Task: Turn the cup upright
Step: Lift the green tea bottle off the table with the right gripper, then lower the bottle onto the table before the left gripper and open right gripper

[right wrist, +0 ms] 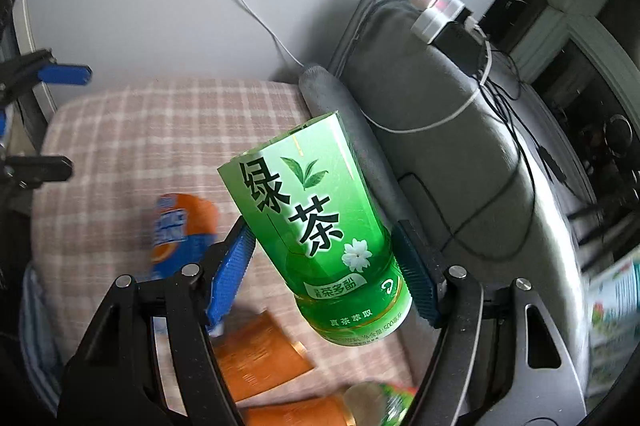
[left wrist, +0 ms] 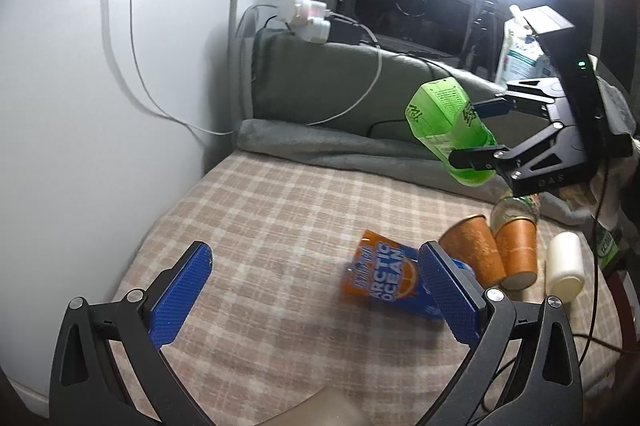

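My right gripper (right wrist: 324, 270) is shut on a green tea cup (right wrist: 316, 226), made from a cut bottle. It holds it tilted in the air above the checked cloth, open end pointing up and away. The left wrist view shows that cup (left wrist: 448, 121) and the right gripper (left wrist: 476, 129) at the upper right. My left gripper (left wrist: 316, 290) is open and empty, low over the cloth. An orange and blue Arctic Ocean cup (left wrist: 384, 276) lies on its side just beyond its right finger.
Two orange paper cups (left wrist: 516, 250) lie on the checked cloth (left wrist: 260, 209) at the right, beside a white cylinder (left wrist: 564, 268). A grey cushion (left wrist: 320, 77) with chargers and cables stands at the back. A white wall is on the left.
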